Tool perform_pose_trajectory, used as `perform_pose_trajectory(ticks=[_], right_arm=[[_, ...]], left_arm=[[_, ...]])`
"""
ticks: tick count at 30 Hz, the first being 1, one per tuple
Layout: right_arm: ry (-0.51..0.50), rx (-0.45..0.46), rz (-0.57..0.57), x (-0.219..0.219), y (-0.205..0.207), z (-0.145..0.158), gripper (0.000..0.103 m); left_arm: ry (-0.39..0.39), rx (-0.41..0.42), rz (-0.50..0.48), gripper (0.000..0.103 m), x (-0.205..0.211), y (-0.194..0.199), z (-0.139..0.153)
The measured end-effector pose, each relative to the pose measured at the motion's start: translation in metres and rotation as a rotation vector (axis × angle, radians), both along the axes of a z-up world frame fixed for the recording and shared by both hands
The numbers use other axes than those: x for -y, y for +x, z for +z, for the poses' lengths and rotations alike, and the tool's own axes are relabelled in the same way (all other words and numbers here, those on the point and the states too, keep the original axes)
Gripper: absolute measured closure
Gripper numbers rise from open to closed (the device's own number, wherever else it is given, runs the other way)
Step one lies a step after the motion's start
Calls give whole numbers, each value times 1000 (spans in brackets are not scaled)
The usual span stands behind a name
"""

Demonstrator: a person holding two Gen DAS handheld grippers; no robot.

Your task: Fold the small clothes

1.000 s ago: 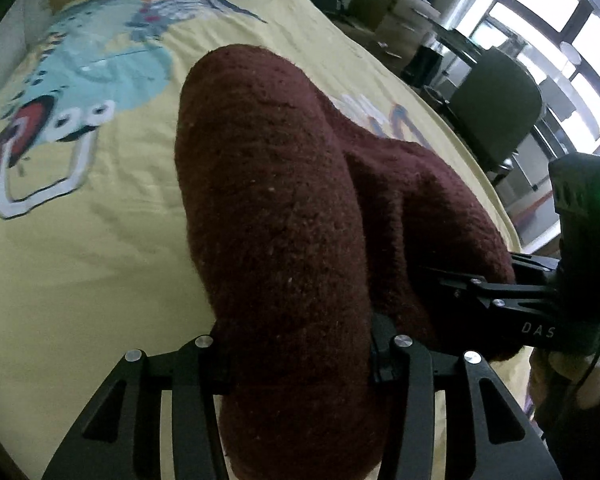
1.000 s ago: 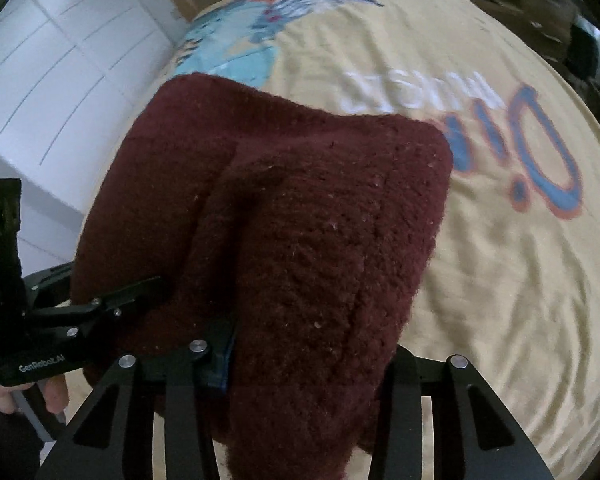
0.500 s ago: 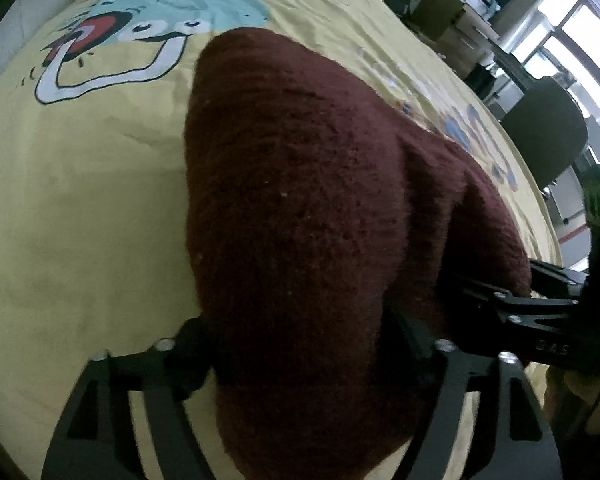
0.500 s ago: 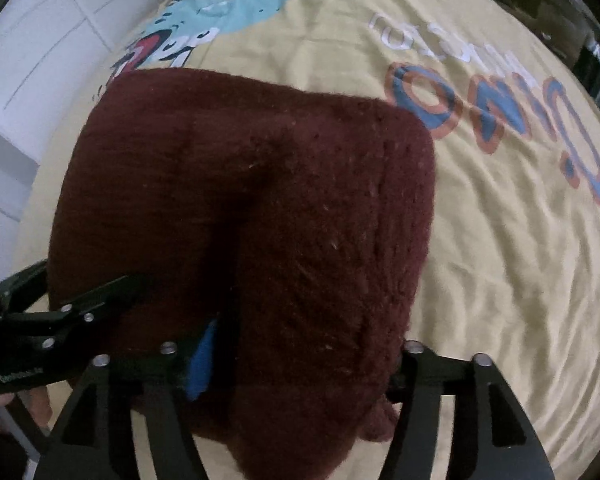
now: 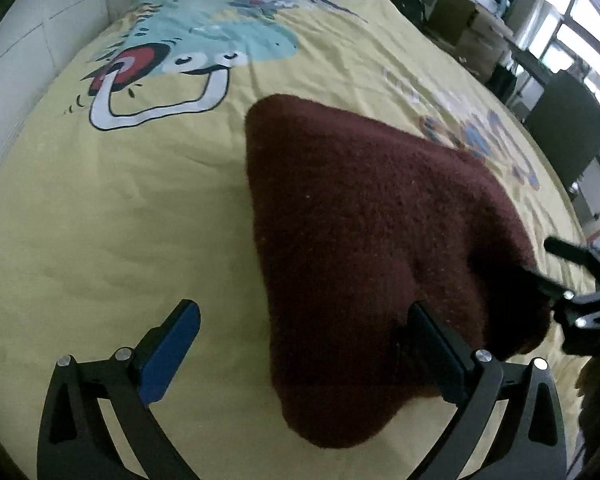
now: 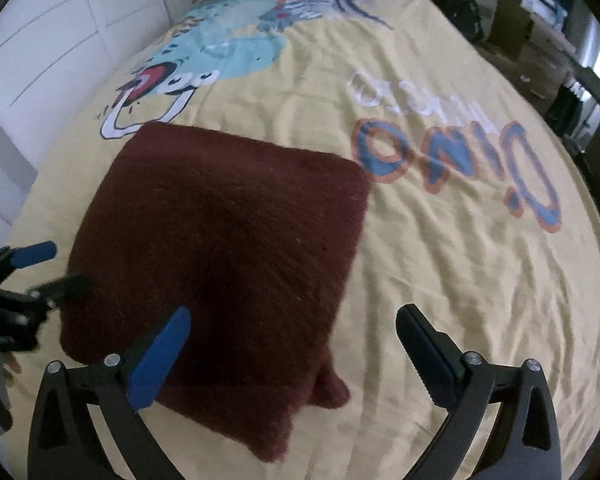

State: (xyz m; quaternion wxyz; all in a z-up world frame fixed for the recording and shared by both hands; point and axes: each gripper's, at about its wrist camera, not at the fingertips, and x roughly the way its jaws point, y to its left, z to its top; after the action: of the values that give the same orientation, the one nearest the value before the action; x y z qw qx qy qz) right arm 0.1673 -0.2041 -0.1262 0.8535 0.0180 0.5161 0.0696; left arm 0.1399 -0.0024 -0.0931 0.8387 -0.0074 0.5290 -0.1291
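A dark maroon knitted garment [image 5: 364,232] lies folded into a rough rectangle on the yellow bedsheet [image 5: 100,220]; it also shows in the right wrist view [image 6: 228,240]. My left gripper [image 5: 304,336] is open and empty, just above the garment's near left corner. My right gripper [image 6: 292,340] is open and empty above its near right corner. The right gripper shows at the right edge of the left wrist view [image 5: 580,292], and the left gripper at the left edge of the right wrist view [image 6: 28,276].
The sheet carries a blue dinosaur print [image 6: 220,52] and "Dino" lettering [image 6: 452,160]. White panels [image 6: 40,40] stand to the left of the bed. A dark office chair [image 5: 564,136], cardboard boxes [image 5: 472,12] and windows are to the right.
Both grippers were shut on the maroon garment, holding it up. They have lowered it onto the sheet, opened, let go and drawn back.
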Motion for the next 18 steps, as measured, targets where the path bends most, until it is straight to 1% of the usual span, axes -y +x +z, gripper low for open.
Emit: perform_pose_trajectory(ticks=[2,5,7,10,11,13,16,18], right_arm=[[-4,13,-16,5,-5,-4,0],[-19,-7,-50,14,-9,-17,0],[-6,-23,-65,22,-9,-26,0],[2,-33,-69,29,-9,-37,1],[-4,-38,-66,31,-8,-42,1],[-1,-45,-65,32,-7,-49,1],[7,-43,-75,33,-8,-49,1],[2,-25,-79,31,-13,-39,1]], left_arm=[[-6,13,7,1,2,2,1],[48,-3,31,1,-1,9,-13],[46,-22,39,1,-4,13,-20],[95,-2,26,0,-5,13,-32],[100,-1,21,0,-6,13,-37],[67,-10,32,0,-10,12,-43],[49,-7,47,0,-13,10,-39],[62,14,52,1,-11,3,-25]])
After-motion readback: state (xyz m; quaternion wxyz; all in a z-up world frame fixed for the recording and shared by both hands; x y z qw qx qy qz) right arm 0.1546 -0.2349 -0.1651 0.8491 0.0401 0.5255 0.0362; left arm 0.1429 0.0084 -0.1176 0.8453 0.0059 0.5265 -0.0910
